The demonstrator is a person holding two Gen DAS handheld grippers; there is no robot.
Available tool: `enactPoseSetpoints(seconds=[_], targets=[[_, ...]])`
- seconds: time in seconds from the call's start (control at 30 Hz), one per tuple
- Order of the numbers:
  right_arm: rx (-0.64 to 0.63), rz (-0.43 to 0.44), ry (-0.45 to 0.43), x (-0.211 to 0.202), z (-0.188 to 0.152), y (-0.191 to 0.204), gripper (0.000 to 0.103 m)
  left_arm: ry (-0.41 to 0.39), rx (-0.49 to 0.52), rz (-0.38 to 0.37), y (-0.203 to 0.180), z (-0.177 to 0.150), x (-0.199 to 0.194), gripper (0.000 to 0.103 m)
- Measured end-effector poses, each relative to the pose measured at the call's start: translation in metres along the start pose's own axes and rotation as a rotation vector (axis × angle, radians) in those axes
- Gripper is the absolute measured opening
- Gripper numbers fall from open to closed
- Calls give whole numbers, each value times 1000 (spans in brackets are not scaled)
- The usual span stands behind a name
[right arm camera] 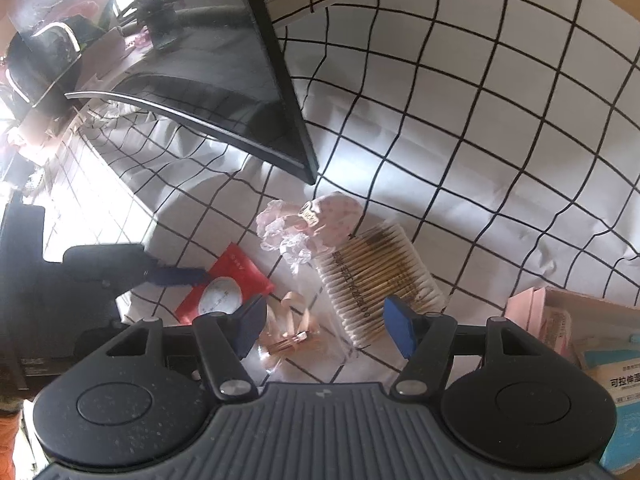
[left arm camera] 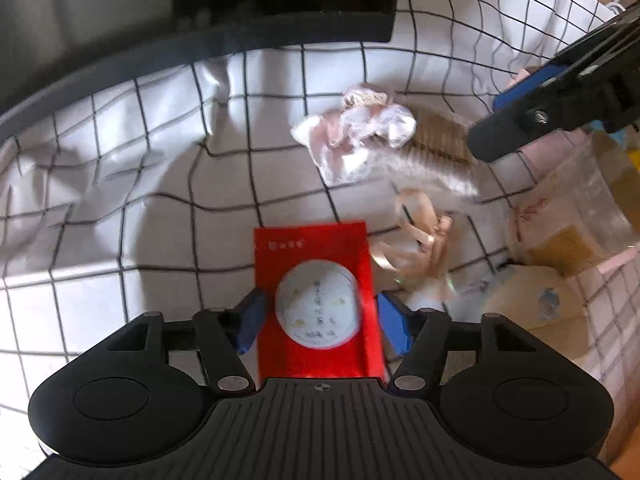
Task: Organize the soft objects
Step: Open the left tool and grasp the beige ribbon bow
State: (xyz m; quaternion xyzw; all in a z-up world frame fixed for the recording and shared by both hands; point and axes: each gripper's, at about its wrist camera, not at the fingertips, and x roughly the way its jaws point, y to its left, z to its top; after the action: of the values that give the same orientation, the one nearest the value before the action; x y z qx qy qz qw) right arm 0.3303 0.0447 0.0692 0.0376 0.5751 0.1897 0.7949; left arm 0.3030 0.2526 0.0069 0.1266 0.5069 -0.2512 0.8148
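Left gripper [left arm camera: 318, 320] straddles a red sachet [left arm camera: 316, 300] flat on the checked cloth [left arm camera: 160, 184], jaws wide w/ pads apparently not yet gripping; right gripper [right arm camera: 324, 322] hovers open & empty over ribbon [right arm camera: 294, 330]; risk: thin sachet slips out.

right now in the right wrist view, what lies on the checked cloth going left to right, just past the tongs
red packet → ribbon bow → bag of cotton swabs → pink box. The lacy pink bundle lies farther back, above the bow and swabs, so it is left out of the order.
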Motion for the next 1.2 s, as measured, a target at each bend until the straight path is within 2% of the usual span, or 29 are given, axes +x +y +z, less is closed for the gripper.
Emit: enactPoseSetpoints(seconds=[0.13, 0.23, 0.3, 0.4, 0.63, 0.67, 0.73, 0.77, 0.8, 0.9, 0.97, 1.03, 1.07, 1.1, 1.17, 1.2], targets=[[-16, -8, -2, -2, -1, 2, 65, 13, -23, 42, 7, 4, 3, 72], [-20, -14, -7, -2, 0, 2, 65, 13, -39, 19, 14, 3, -1, 72], [-20, -13, -4, -1, 0, 1, 65, 4, -61, -15, 17, 1, -1, 87], [-20, -10, -1, 0, -1, 1, 65, 3, -86, -39, 14, 4, 4, 97], [-21, -16, -1, -1, -1, 1, 65, -1, -96, -30, 13, 5, 7, 98], [-22, -17, 0, -1, -1, 1, 65, -7, -104, -24, 10, 5, 7, 95], [-24, -19, 0, -2, -1, 2, 65, -15, -105, 14, 9, 4, 3, 84], [-27, -21, -1, -3, -1, 2, 65, -18, -103, 41, 9, 3, 0, 67], [-31, -23, -3, -4, -1, 3, 65, -24, -102, 63, 11, 2, -3, 61], [-55, -34, -8, -6, -1, 7, 65, -36, -149, 14, 21, -5, -9, 58], [-78, -43, -14, -7, 0, 12, 65, -60, -148, 20, 22, -11, -14, 53], [-88, -47, -17, -7, 4, 17, 65, -84, -157, -9, 23, -14, -22, 4], [-88, -54, -23, -7, 5, 19, 65, -94, -175, -43, 25, -14, -26, 10], [-86, -68, -34, -7, 8, 20, 65, -105, -178, -41, 24, -16, -30, 10], [-87, -90, -49, -7, 12, 24, 65, -107, -150, 11, 21, -17, -32, 10], [-89, -90, -52, -8, 14, 25, 65, -109, -161, 9, 23, -19, -33, 10]])
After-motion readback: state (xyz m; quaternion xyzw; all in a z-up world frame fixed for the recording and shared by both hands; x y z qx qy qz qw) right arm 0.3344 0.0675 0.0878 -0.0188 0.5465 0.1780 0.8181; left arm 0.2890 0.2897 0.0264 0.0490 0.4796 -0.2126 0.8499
